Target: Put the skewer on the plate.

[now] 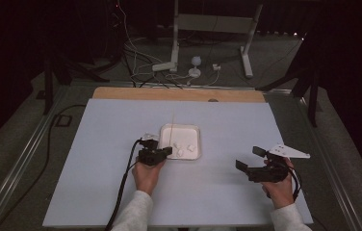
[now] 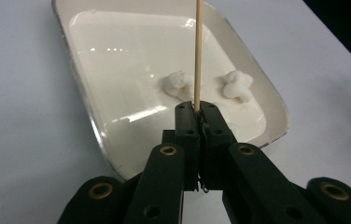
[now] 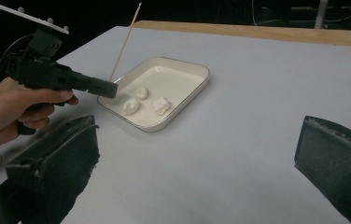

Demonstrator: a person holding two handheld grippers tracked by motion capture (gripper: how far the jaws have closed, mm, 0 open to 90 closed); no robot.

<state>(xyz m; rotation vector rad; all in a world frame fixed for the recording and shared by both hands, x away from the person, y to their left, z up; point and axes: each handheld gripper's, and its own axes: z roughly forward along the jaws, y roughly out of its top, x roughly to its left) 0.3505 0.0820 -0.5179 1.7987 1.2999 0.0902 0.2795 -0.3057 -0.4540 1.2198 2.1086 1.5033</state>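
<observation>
A thin wooden skewer (image 1: 172,129) (image 2: 198,51) (image 3: 124,42) stands nearly upright, pinched at its lower end by my left gripper (image 1: 168,151) (image 2: 197,110) (image 3: 106,88), which is shut on it at the near left edge of a white tray (image 1: 181,126) (image 2: 84,100) (image 3: 198,87). Three white puffy lumps (image 1: 184,149) (image 2: 178,84) (image 3: 141,92) lie in the near part of the tray, just beyond the skewer's held end. My right gripper (image 1: 249,157) (image 3: 197,154) hovers to the right of the tray, open, nothing between its fingers.
A pale sheet (image 1: 121,192) covers the table, with a wooden strip (image 1: 179,94) along its far edge. Beyond it, white stand legs (image 1: 174,43) and cables (image 1: 140,72) lie on the floor. A black cable (image 1: 121,192) trails from the left gripper toward the near edge.
</observation>
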